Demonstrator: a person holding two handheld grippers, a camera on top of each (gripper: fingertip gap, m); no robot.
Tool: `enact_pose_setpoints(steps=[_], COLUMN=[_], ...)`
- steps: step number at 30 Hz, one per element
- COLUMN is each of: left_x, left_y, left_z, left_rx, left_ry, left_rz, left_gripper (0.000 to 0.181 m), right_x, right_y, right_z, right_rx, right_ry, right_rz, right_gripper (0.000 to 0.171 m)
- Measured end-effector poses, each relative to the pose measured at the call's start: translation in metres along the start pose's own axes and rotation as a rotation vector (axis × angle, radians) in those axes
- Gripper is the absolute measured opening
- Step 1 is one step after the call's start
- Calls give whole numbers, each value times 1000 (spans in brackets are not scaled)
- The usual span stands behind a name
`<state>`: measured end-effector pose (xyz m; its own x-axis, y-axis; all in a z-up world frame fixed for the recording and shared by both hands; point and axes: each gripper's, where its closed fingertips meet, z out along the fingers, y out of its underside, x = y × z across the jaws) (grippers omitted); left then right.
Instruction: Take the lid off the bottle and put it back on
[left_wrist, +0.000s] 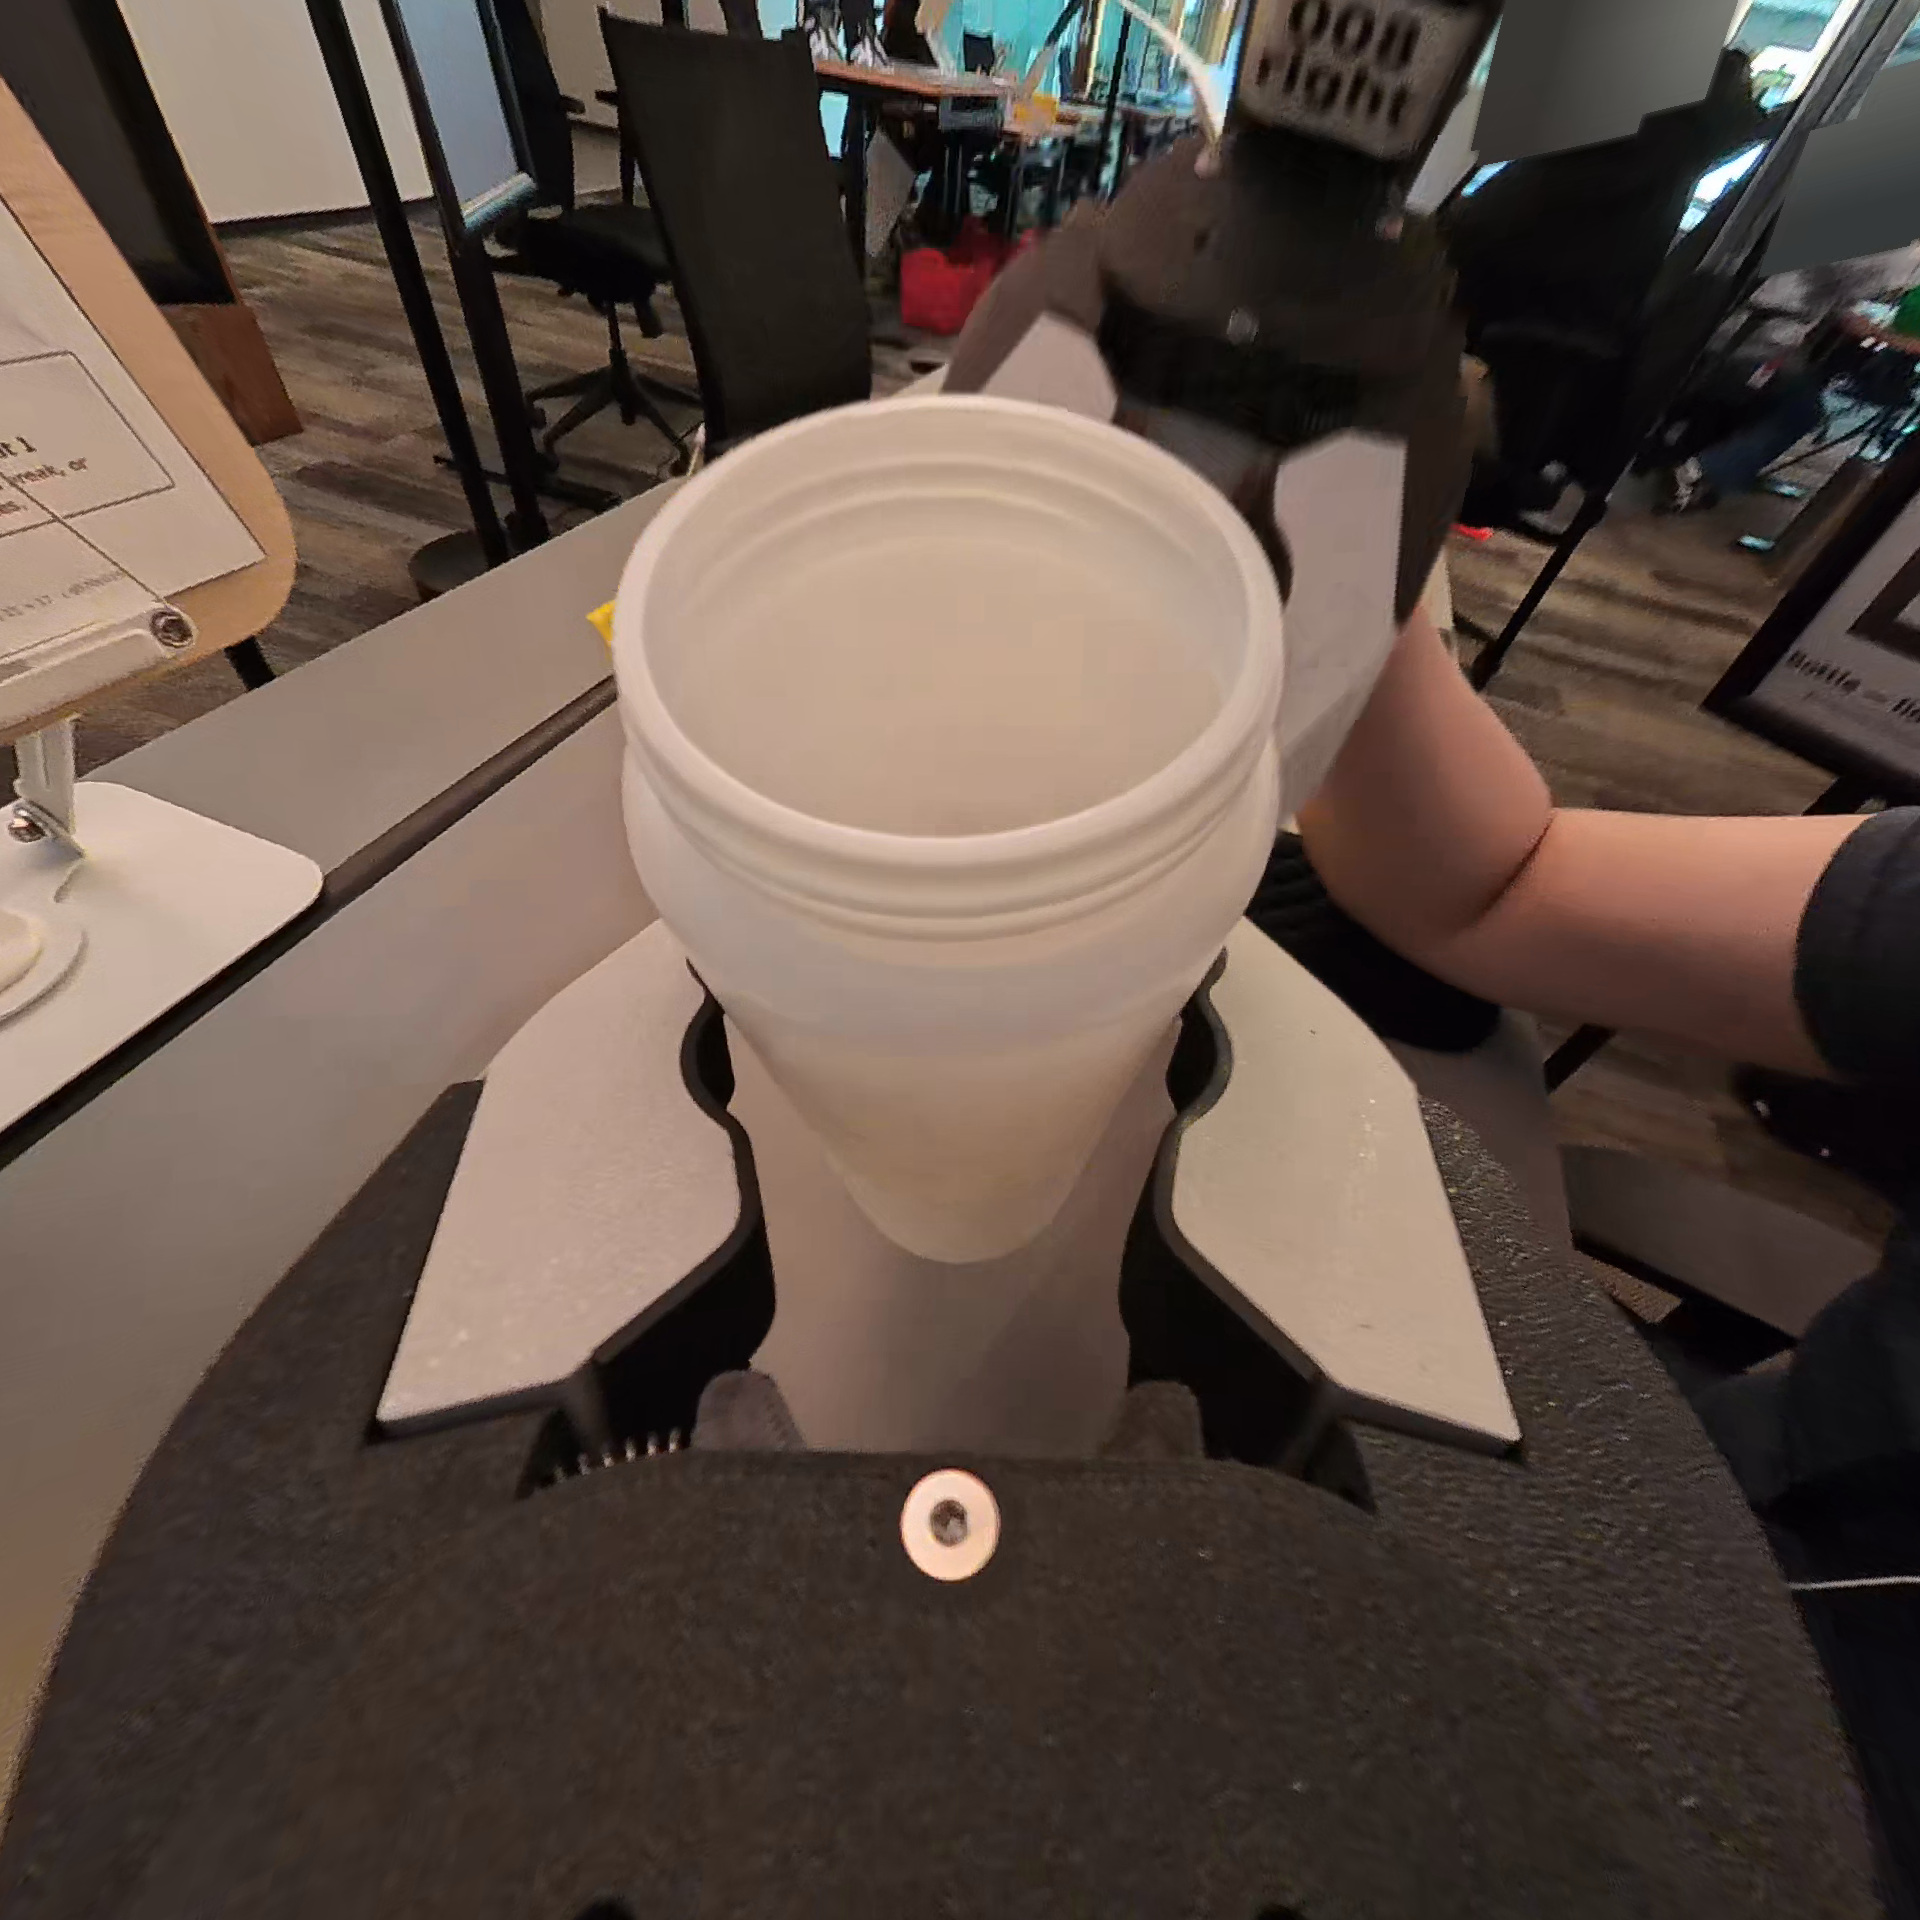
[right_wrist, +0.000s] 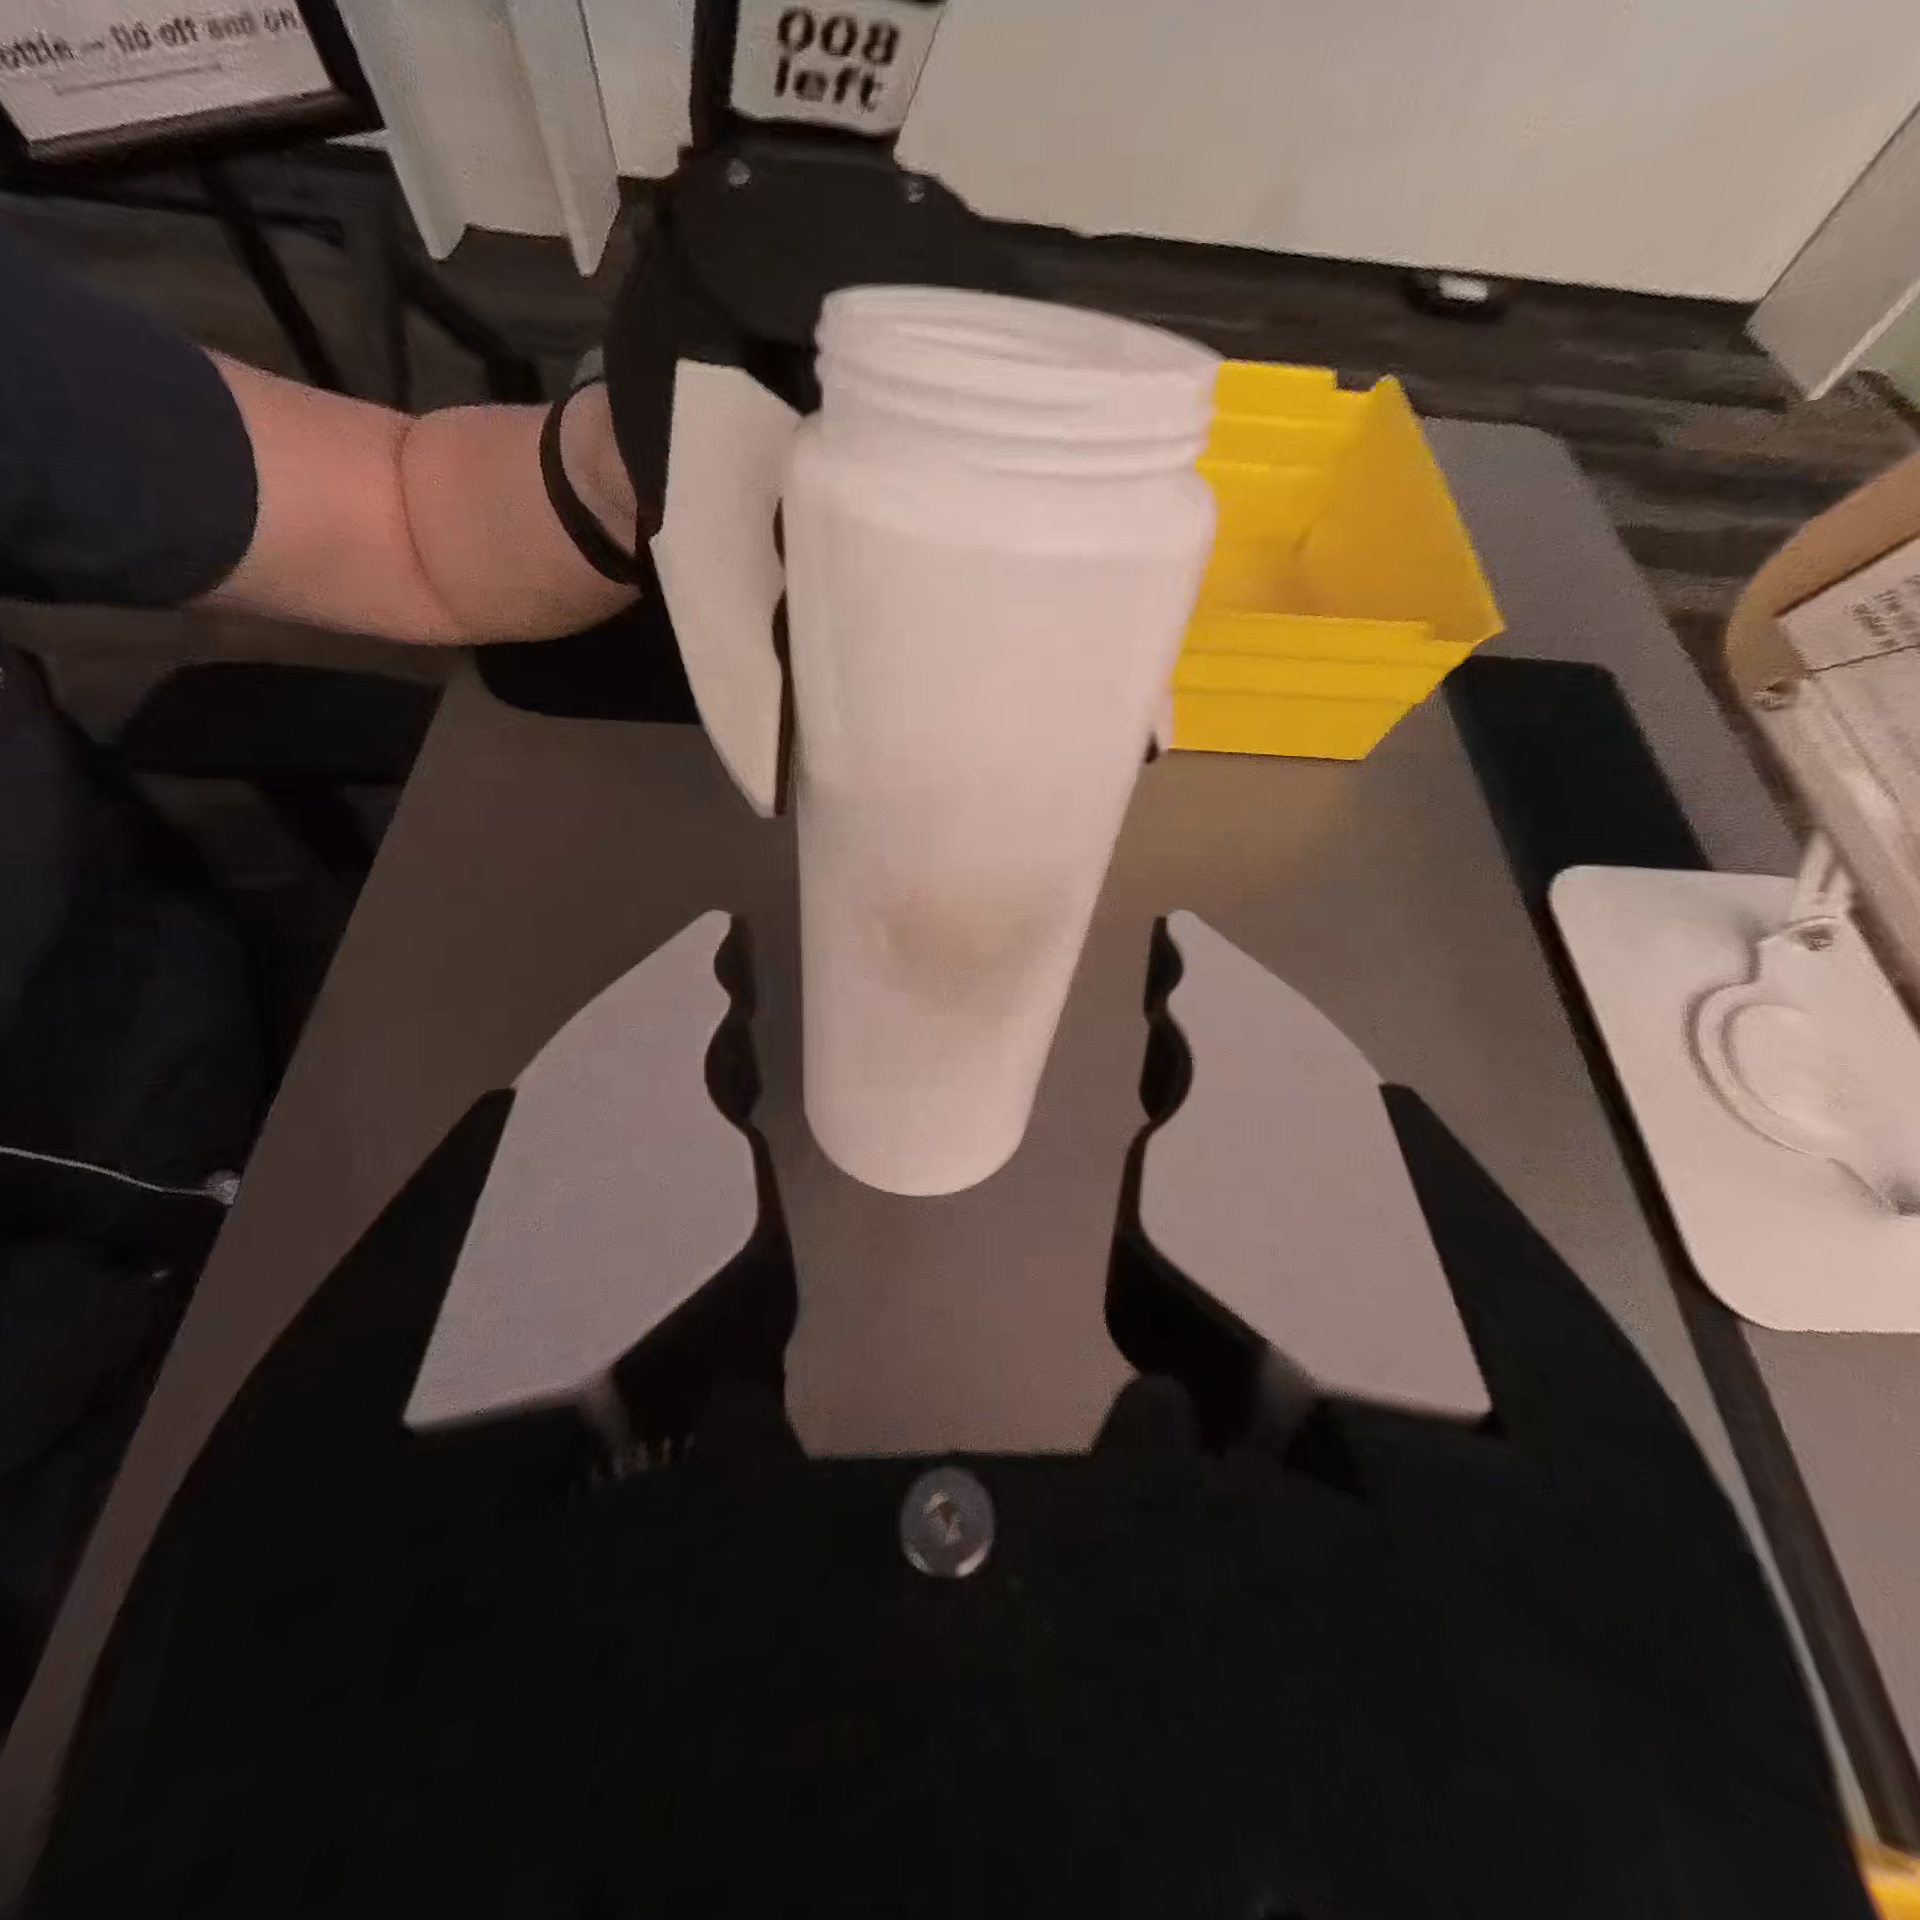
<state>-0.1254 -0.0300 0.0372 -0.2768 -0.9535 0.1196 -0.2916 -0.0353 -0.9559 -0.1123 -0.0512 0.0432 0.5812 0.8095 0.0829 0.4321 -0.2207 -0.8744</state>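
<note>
An open white bottle, held up by one tool.

The tall white plastic bottle (left_wrist: 951, 831) has no lid on it, and its wide mouth with screw rings is open. Inside it looks bare and white; nothing shows in it. The left tool (left_wrist: 951, 1049) is clamped on the bottle's sides and holds it up above the grey counter (right_wrist: 582, 831). The right tool (right_wrist: 945, 997) has its two fingers apart and holds nothing; the bottle's bottom end sits between them without touching. The lid cannot be seen in either view. Behind the bottle a yellow plastic box (right_wrist: 1340, 582) stands on the counter, and what is in it is too hard to tell.
</note>
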Motion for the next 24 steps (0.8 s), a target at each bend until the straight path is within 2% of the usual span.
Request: enact_pose_setpoints(steps=[5, 9, 14, 16, 19, 21, 24], left_x=[10, 14, 15, 13, 10, 11, 9], left_y=[-3, -1, -12, -16, -18, -17, -11], left_z=[1, 3, -6, -12, -18, -19, -15], left_rx=[20, 21, 74, 80, 75, 61, 22], left_ry=[57, 98, 137, 124, 97, 100, 91], left_rz=[-12, -20, -68, -66, -46, -41, -37], left_gripper=[83, 83, 85, 88, 87, 85, 84], right_x=[-7, -10, -7, 2, 32, 66, 99], right_y=[5, 12, -2, -8, -7, 15, 81], right_z=[40, 46, 37, 16, -45, -95, -155], right_rx=[-30, -45, 14, 48, 111, 101, -6], right_ry=[-71, -173, -188, -146, 35, 273, 541], right_rz=[66, 153, 249, 287, 367, 481, 719], right_gripper=[77, 73, 73, 72, 73, 73, 73])
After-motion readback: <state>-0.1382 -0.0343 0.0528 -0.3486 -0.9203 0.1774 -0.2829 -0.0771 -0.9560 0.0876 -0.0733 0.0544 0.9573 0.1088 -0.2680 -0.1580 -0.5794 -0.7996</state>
